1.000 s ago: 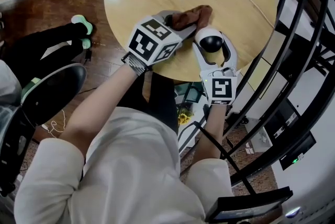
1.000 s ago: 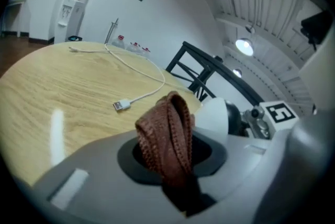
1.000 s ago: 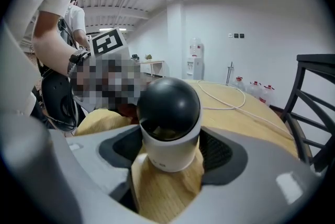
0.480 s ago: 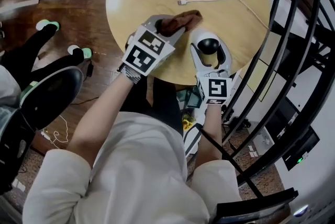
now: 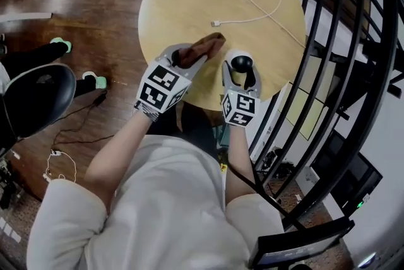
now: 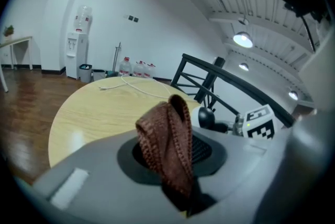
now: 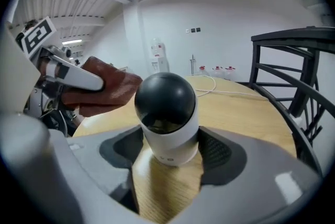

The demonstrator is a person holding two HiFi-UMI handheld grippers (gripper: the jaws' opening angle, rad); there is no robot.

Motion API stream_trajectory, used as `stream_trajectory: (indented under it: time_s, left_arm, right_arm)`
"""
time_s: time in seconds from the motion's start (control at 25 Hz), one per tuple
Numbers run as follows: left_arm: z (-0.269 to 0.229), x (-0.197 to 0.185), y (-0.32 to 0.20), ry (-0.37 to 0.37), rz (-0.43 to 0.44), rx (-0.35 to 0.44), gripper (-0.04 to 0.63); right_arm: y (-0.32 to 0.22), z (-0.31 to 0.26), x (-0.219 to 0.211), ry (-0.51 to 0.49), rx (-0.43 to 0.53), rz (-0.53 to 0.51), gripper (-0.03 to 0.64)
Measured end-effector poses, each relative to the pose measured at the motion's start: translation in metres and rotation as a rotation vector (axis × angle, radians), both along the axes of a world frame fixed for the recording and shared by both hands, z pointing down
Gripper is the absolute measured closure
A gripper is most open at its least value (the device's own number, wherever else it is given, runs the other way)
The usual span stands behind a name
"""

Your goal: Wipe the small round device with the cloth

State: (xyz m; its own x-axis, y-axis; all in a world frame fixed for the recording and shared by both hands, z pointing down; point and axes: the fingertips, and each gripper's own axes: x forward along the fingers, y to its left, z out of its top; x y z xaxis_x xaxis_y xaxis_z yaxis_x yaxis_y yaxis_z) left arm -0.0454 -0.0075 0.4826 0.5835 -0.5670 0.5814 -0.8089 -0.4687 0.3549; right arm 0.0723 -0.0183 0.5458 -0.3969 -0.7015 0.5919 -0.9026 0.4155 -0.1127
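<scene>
The small round device point(image 5: 242, 62), a black dome on a white base point(image 7: 167, 113), stands on the round wooden table point(image 5: 189, 4) near its front right edge. My right gripper point(image 5: 240, 69) has a pad on each side of the white base and is shut on it. A brown cloth point(image 5: 203, 46) sticks up folded between the jaws of my left gripper point(image 5: 189, 55), which is shut on it. In the left gripper view the cloth point(image 6: 167, 139) hangs just left of the device point(image 6: 205, 117). From the right gripper view the cloth point(image 7: 107, 87) is close beside the dome, apart from it.
A white cable point(image 5: 252, 0) with a plug lies loose across the far half of the table. Black metal railing point(image 5: 328, 41) curves close along the right. A black chair point(image 5: 38, 98) and another person's green-soled feet point(image 5: 95, 79) are on the wooden floor at left.
My left gripper has lifted off the table with the cloth and drawn slightly back from the device. The right gripper has rolled a little, still round the device.
</scene>
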Motion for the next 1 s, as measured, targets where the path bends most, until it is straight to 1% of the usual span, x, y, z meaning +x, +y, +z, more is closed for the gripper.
stream_trajectory:
  time_s: [0.16, 0.36, 0.4, 0.44, 0.48, 0.52, 0.56, 0.6, 0.64, 0.72, 0.76, 0.8, 0.84, 0.88, 1.0]
  left_arm:
    - [-0.010, -0.001, -0.002, 0.000, 0.011, 0.014, 0.486]
    - [-0.016, -0.003, -0.007, -0.005, 0.012, 0.031, 0.486]
    - [-0.017, -0.004, -0.008, -0.003, 0.011, 0.034, 0.486]
    - [-0.017, -0.005, -0.010, -0.001, 0.011, 0.035, 0.486]
    - [-0.016, -0.006, -0.011, 0.003, 0.009, 0.034, 0.486]
    - [-0.016, -0.006, -0.012, 0.009, 0.006, 0.032, 0.486]
    - [-0.016, -0.006, -0.012, 0.017, 0.002, 0.029, 0.486]
    - [-0.017, -0.006, -0.013, 0.026, -0.002, 0.028, 0.486]
    - [-0.018, -0.006, -0.013, 0.034, -0.003, 0.029, 0.486]
    - [-0.019, -0.006, -0.013, 0.044, 0.002, 0.033, 0.486]
    - [-0.019, -0.005, -0.014, 0.048, 0.005, 0.034, 0.486]
    - [-0.018, -0.005, -0.013, 0.050, 0.007, 0.033, 0.486]
    - [-0.016, -0.005, -0.013, 0.052, 0.007, 0.031, 0.486]
    - [-0.014, -0.006, -0.012, 0.053, 0.003, 0.027, 0.486]
    - [-0.010, -0.011, -0.009, 0.055, -0.012, 0.016, 0.486]
  right_arm:
    - [-0.002, 0.002, 0.001, 0.032, -0.060, 0.117, 0.287]
    - [0.007, 0.005, 0.005, 0.070, -0.119, 0.339, 0.306]
    - [0.007, 0.005, 0.005, 0.068, -0.134, 0.364, 0.307]
    - [0.006, 0.005, 0.003, 0.060, -0.148, 0.367, 0.305]
    - [0.006, 0.004, 0.002, 0.043, -0.158, 0.347, 0.303]
    - [0.006, 0.002, 0.002, 0.021, -0.160, 0.303, 0.292]
    - [0.006, -0.001, 0.001, 0.001, -0.147, 0.236, 0.281]
    - [0.008, -0.005, 0.000, -0.006, -0.116, 0.143, 0.267]
    - [0.010, -0.008, -0.001, 0.006, -0.076, 0.026, 0.264]
    - [0.015, -0.008, -0.002, 0.079, -0.002, -0.243, 0.253]
    - [0.016, -0.006, -0.001, 0.122, 0.021, -0.366, 0.253]
    - [0.015, -0.004, 0.001, 0.154, 0.033, -0.466, 0.253]
    - [0.013, -0.002, 0.004, 0.171, 0.038, -0.538, 0.253]
    - [0.008, -0.001, 0.006, 0.175, 0.039, -0.589, 0.253]
    - [-0.002, -0.002, 0.002, 0.154, 0.024, -0.710, 0.247]
